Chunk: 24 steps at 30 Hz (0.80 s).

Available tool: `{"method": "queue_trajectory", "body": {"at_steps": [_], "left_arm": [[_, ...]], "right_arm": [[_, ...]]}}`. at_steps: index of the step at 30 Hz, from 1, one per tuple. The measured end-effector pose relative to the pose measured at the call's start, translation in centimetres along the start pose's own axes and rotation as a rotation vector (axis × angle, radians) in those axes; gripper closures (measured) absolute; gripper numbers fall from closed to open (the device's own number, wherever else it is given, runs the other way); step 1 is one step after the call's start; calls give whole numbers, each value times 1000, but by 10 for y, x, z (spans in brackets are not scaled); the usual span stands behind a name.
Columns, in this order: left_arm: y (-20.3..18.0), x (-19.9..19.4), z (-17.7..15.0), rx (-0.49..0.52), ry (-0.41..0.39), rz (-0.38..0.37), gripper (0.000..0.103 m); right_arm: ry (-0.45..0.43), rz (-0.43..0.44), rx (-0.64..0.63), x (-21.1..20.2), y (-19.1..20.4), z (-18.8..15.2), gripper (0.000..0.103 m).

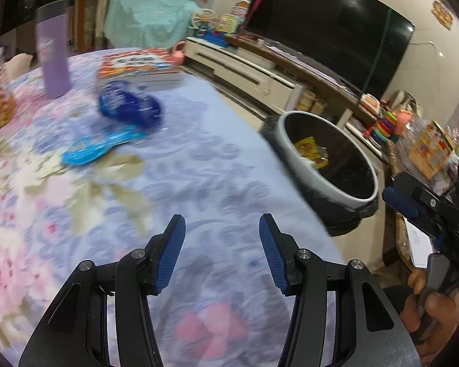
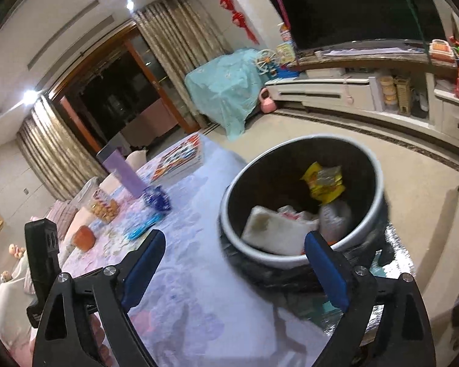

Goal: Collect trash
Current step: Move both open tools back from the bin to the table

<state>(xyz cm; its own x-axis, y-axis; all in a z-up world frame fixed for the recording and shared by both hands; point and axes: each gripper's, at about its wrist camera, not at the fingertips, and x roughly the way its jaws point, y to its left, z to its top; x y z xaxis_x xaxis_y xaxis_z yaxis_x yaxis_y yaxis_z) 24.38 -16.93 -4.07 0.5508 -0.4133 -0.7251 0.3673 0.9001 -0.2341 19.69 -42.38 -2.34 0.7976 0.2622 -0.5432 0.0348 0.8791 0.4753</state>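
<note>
Our left claw (image 1: pixel 222 232) stands part open with nothing between its pads, angled down over the flowered worktop (image 1: pixel 199 159). Our right claw (image 2: pixel 234 247) gapes wide and empty just above the bin (image 2: pixel 379 205), probably placed there for a drop. The bin sits at the worktop's right edge, an easy reach, and already holds a yellow wrapper (image 2: pixel 324 180) and white scraps. Far left on the worktop lie a dark blue wrapper (image 1: pixel 130 104) and a light blue wrapper (image 1: pixel 98 148), likely our next trash. Blur smears both; their print is unreadable.
</note>
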Motion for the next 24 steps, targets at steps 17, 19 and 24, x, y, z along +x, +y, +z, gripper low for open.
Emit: {"method": "queue_trajectory", "body": {"at_steps": [17,19,24], "left_arm": [[93,-29,-19,-108,-29,91,52],[99,-29,-19,-109,-29,96,52],[108,-27,-13,-86,-21,107,52]], "right_arm": [[118,107,-94,47,80,-36,8],[126,112,-96,51,85,-37,8],[141,122,-110,61,94,-38,8]]}}
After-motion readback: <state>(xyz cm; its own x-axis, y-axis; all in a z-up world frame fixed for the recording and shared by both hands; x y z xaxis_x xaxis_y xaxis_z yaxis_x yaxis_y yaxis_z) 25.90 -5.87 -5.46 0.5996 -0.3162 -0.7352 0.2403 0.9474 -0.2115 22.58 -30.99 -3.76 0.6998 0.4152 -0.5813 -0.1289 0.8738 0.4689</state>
